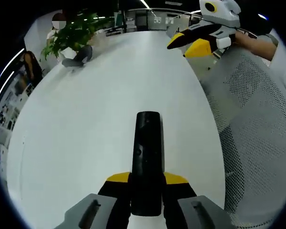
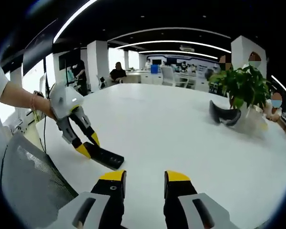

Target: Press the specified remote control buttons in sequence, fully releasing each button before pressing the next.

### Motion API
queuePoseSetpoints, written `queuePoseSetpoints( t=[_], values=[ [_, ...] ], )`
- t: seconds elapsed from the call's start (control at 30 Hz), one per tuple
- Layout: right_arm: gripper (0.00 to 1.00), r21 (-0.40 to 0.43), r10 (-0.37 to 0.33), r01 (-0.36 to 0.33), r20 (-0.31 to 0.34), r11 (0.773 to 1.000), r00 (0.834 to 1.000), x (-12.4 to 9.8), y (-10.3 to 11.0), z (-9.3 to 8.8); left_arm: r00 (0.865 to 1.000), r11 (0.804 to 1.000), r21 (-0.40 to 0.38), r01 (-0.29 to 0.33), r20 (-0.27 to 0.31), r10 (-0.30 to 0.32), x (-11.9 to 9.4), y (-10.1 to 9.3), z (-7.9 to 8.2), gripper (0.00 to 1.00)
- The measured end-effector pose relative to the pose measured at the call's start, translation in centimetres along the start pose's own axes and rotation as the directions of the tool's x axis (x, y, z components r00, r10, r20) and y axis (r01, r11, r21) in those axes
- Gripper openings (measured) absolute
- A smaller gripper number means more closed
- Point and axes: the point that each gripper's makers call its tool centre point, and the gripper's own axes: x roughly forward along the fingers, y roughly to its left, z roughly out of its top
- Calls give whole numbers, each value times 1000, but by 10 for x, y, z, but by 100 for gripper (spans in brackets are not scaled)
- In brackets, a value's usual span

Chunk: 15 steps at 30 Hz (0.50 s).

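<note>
A long black remote control (image 1: 148, 143) points away from me over the white table (image 1: 86, 119). My left gripper (image 1: 148, 179) is shut on its near end, yellow tips on either side. In the right gripper view the same remote (image 2: 106, 157) sticks out from the left gripper (image 2: 89, 145), low over the table (image 2: 162, 124) near its left edge. My right gripper (image 2: 144, 177) stands open with nothing between its jaws, a short way to the right of the remote. It hangs in the air at the far right as the right gripper (image 1: 187, 45) in the left gripper view.
A potted green plant (image 2: 243, 85) and a dark curved object (image 2: 224, 114) stand at the table's far side. A white mesh chair (image 1: 257, 138) sits against the table's edge, close to the remote. A person's forearm (image 2: 19, 98) holds the left gripper. People sit at far desks.
</note>
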Motion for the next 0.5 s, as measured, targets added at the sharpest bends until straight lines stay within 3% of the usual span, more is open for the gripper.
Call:
queuePoseSetpoints(
  t=[0.5],
  values=[
    [28, -7, 3, -4, -27, 1000, 1000, 1, 1, -5, 1000, 1000, -8, 8, 18, -8, -2, -15, -2, 23]
  ],
)
